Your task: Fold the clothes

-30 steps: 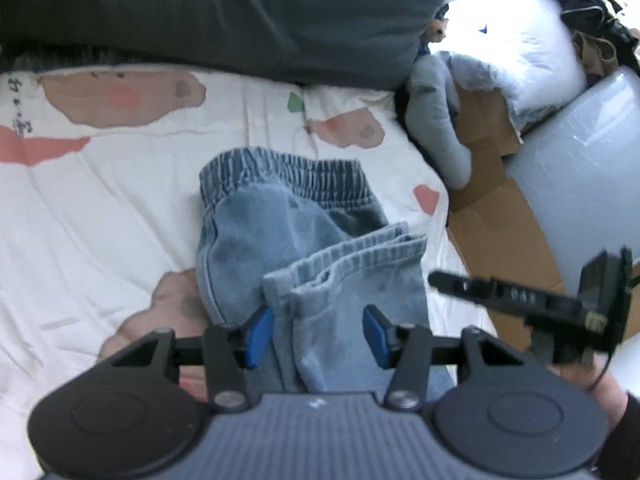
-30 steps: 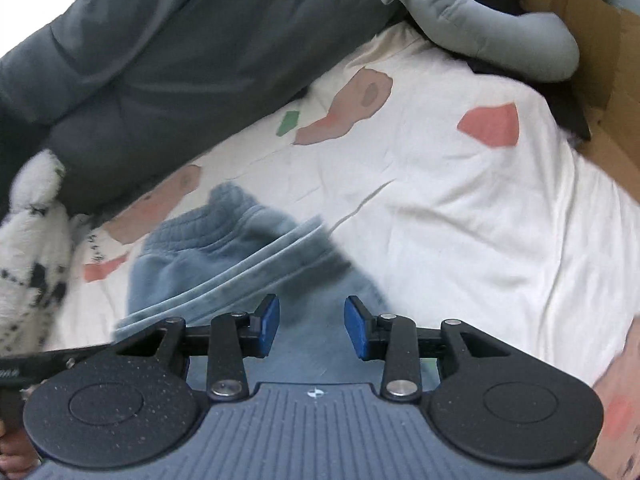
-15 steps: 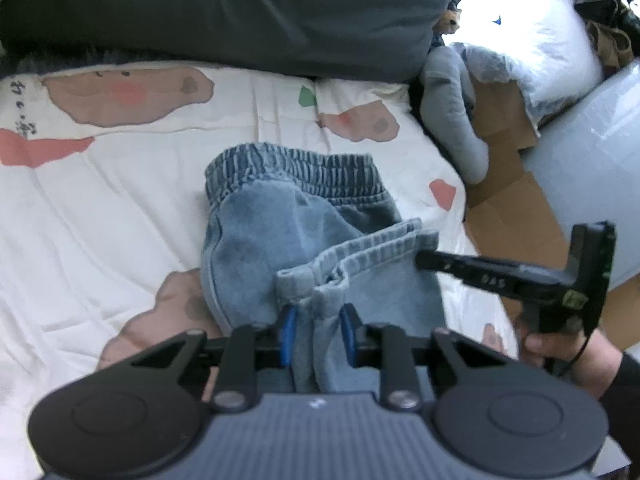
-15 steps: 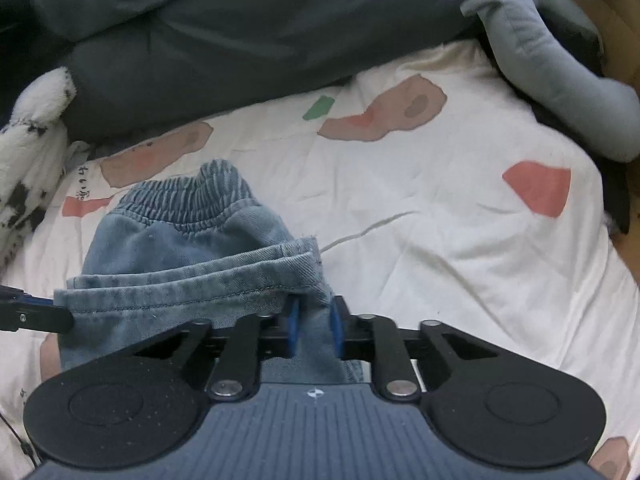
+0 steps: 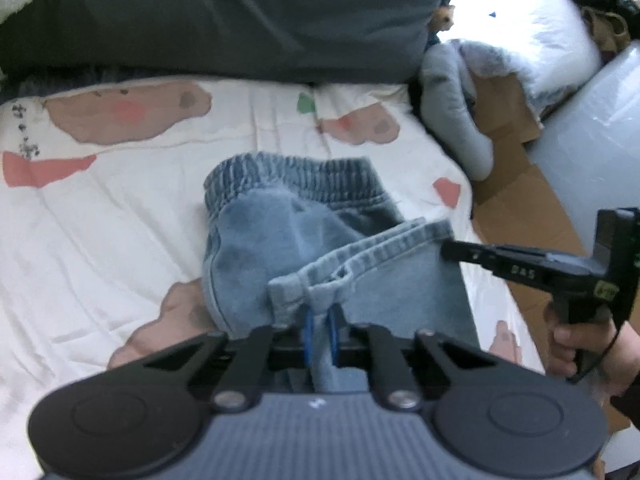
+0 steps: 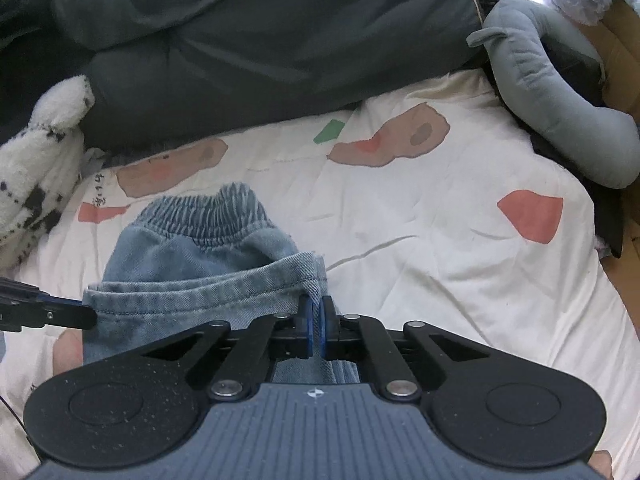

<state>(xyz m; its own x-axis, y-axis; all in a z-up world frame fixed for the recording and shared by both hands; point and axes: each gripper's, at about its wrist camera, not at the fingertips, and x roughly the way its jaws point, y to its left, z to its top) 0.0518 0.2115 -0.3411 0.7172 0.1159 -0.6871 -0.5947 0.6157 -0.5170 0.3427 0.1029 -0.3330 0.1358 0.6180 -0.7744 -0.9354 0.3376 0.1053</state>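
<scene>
Jeans (image 5: 288, 240) on a patterned bed sheet (image 5: 100, 220), hem end now pinched at both corners.
A second ago both tools stood open over the hem; now the left gripper (image 5: 320, 326) and right gripper (image 6: 316, 328) have clamped shut on denim, so the next fold toward the waistband looks ready to start.

Light blue denim shorts (image 5: 280, 248), folded over, elastic waistband far side, on bedsheet (image 5: 100, 220)

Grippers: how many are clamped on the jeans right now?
2. The left gripper pinches the jeans at the folded hem's left corner; the right gripper pinches its right corner.
</scene>
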